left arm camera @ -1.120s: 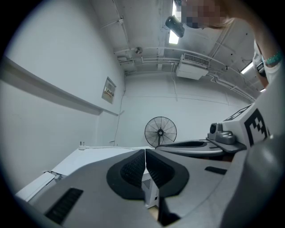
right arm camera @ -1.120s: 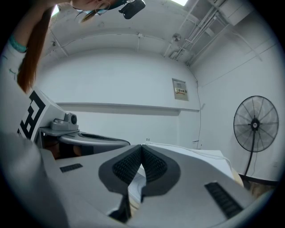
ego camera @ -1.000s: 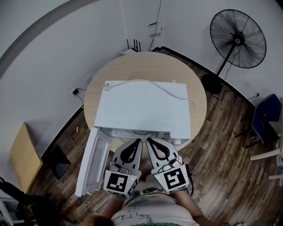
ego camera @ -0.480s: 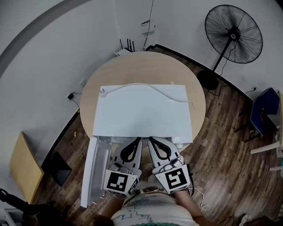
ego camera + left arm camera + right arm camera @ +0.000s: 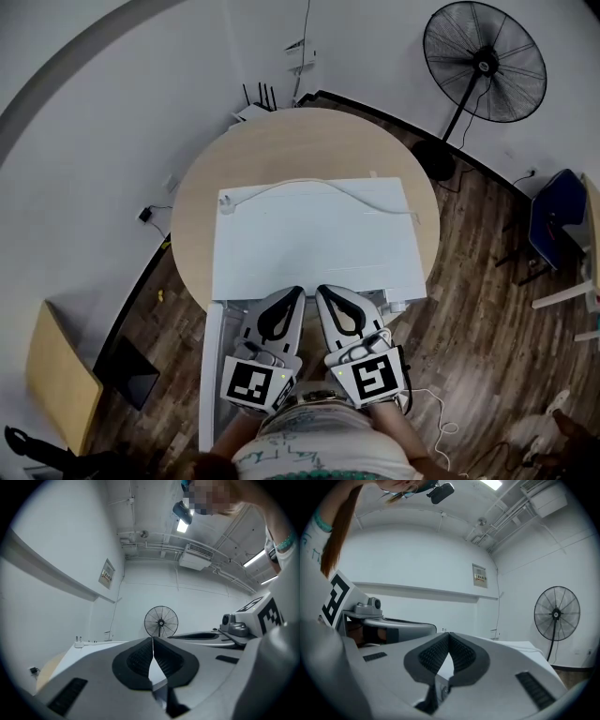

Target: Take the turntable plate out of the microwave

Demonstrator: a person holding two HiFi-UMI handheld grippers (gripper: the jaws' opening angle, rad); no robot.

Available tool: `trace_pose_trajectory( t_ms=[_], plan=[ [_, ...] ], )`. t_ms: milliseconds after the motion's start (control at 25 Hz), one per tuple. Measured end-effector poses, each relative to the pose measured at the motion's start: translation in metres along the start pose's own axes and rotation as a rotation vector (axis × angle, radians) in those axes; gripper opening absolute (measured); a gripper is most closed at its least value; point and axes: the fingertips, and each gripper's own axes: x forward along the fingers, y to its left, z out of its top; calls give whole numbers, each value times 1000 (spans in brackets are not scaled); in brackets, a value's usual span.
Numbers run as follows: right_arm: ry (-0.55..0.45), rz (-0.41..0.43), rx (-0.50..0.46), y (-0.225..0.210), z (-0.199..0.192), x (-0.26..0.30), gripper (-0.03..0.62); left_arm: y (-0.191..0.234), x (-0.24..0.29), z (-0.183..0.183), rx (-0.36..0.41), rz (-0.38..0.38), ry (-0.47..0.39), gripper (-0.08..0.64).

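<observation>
Standing on a round wooden table [image 5: 281, 150], a white microwave [image 5: 319, 239] is seen from above in the head view. Its door [image 5: 212, 375] is swung open toward the lower left of that view. A white power cord [image 5: 309, 184] is laid loosely across the top of the microwave, and its plug [image 5: 225, 202] rests near the back left corner.

The left gripper [image 5: 292, 292] and the right gripper [image 5: 323, 291] are held side by side, just apart from each other. Their tips are set at the microwave's front edge, beside the open door. In the left gripper view the ribbed pads are pressed together at the tips and nothing is caught between them. In the right gripper view the pads are likewise clenched tip to tip on nothing.

The turntable plate cannot be seen. The inside of the microwave is covered by its own top in the head view, and it is shown by neither gripper view.

A black standing fan [image 5: 484, 62] is placed on the wooden floor [image 5: 469, 309] beyond the table, and a blue chair [image 5: 553, 220] is seen at the right edge.
</observation>
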Motion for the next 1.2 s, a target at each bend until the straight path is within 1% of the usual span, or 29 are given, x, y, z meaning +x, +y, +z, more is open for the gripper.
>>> trace_pose_trajectory(
  t_ms=[240, 400, 600, 800, 1000, 1200],
  plan=[
    [32, -16, -46, 7, -6, 7, -9, 7, -5, -6, 4, -7, 12, 15],
    [65, -13, -54, 12, -15, 9, -9, 11, -10, -15, 1, 2, 39, 15],
    [97, -9, -48, 17, -25, 9, -9, 15, -14, -24, -4, 7, 56, 15],
    [129, 3, 0, 21, -39, 9, -9, 17, -17, -41, -8, 13, 86, 15],
    [181, 6, 23, 25, -60, 7, -9, 11, -17, -66, 25, -4, 142, 15],
    [222, -2, 21, 25, -80, 6, -9, 10, -19, -89, 21, -10, 200, 15]
  ],
)
